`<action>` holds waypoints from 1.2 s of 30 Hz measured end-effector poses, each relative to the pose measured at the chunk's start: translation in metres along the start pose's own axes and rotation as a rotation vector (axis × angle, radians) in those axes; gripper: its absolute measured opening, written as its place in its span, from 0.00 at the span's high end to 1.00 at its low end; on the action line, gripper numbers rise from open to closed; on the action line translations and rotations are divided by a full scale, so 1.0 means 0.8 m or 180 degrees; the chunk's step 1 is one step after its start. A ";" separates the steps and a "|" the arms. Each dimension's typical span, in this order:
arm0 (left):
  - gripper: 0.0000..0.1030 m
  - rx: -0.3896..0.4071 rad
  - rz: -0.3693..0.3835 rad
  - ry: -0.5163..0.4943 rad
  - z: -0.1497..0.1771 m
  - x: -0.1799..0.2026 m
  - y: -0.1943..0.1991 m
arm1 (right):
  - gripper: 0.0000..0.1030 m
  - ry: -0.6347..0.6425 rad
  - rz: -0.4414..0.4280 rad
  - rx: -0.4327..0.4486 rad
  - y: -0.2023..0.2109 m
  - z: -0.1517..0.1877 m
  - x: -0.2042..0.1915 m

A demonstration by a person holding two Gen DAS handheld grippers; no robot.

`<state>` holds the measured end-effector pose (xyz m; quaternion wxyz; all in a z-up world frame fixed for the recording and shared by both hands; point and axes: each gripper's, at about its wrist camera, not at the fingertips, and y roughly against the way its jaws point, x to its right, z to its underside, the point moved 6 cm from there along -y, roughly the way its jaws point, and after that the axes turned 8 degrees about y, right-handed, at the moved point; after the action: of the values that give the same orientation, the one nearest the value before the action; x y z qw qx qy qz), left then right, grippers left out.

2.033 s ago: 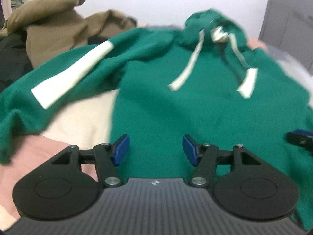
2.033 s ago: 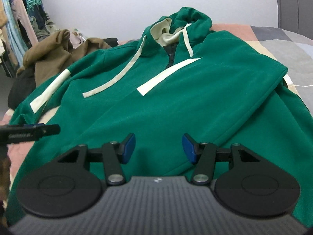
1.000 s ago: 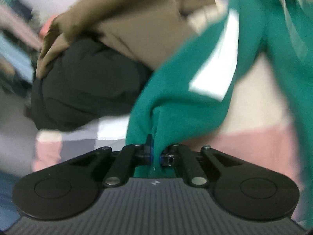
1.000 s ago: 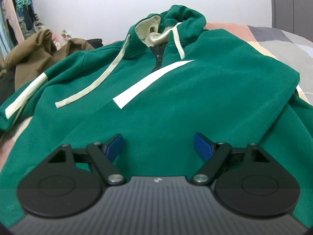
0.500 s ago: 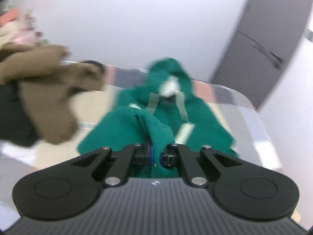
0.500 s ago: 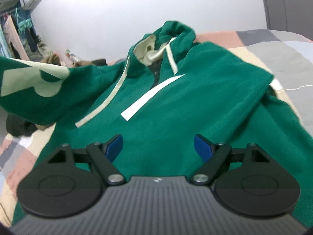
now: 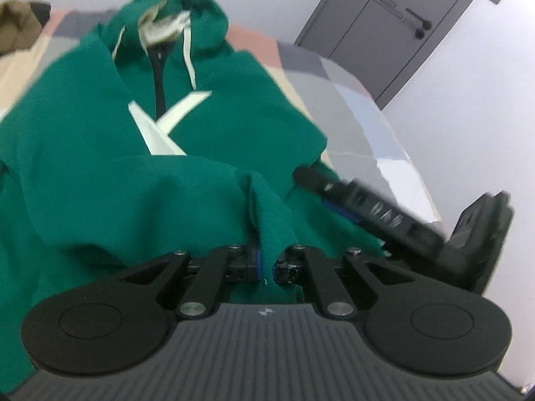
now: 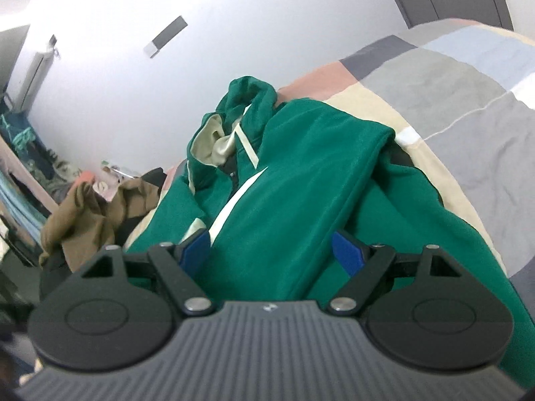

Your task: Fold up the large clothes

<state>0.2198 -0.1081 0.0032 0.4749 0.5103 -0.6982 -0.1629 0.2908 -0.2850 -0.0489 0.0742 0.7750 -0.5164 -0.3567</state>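
Note:
A green hoodie [image 7: 234,113] with cream stripes and drawstrings lies front up on the bed, its hood at the far end; it also shows in the right wrist view [image 8: 301,180]. My left gripper [image 7: 265,267] is shut on the end of the hoodie's left sleeve [image 7: 264,207], which lies folded across the body. My right gripper [image 8: 271,250] is open and empty, low over the hoodie's right side. The right gripper also shows at the right of the left wrist view [image 7: 384,210].
The bed has a patchwork cover [image 8: 451,100] of grey, cream and pink. A brown garment [image 8: 83,214] and dark clothes lie piled at the bed's left. A grey door [image 7: 384,33] stands behind at the right. Hanging clothes [image 8: 20,167] are at the far left.
My left gripper closed on the sleeve end at the left and carried it up and across onto the hoodie's body. My right gripper stayed open and tilted towards the right side.

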 end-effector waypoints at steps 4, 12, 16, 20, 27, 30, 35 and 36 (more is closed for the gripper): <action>0.66 -0.0220 -0.0070 0.0063 0.001 -0.038 -0.027 | 0.20 -0.0111 -0.0098 -0.0075 -0.007 0.004 0.003; 0.10 -0.0165 0.0140 0.0321 0.035 -0.102 0.020 | 0.20 -0.0003 -0.0315 -0.0296 -0.015 0.021 -0.020; 0.10 -0.0007 0.0209 0.0423 0.046 -0.130 0.048 | 0.20 0.0135 -0.0320 -0.0371 -0.020 0.028 -0.034; 0.10 0.0386 0.0310 0.0951 0.022 -0.187 0.056 | 0.20 0.0084 -0.0445 -0.0490 -0.025 0.036 -0.041; 0.10 0.0802 0.0493 0.1918 -0.041 -0.287 0.010 | 0.20 0.0090 -0.0580 -0.0635 -0.015 0.050 -0.052; 0.11 0.0909 0.0493 0.2098 -0.061 -0.307 -0.013 | 0.20 0.0163 -0.0537 -0.0659 -0.001 0.058 -0.054; 0.22 0.0943 0.0384 0.2254 -0.080 -0.330 -0.049 | 0.19 0.0303 -0.0393 -0.0789 0.022 0.086 -0.047; 0.34 0.0948 0.0380 0.2267 -0.083 -0.332 -0.053 | 0.19 0.0366 -0.0414 -0.0825 0.023 0.091 -0.050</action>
<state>0.3064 0.1210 -0.1262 0.6169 0.5566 -0.5342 0.1555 0.2226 -0.2408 -0.0745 0.1799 0.8099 -0.4096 -0.3794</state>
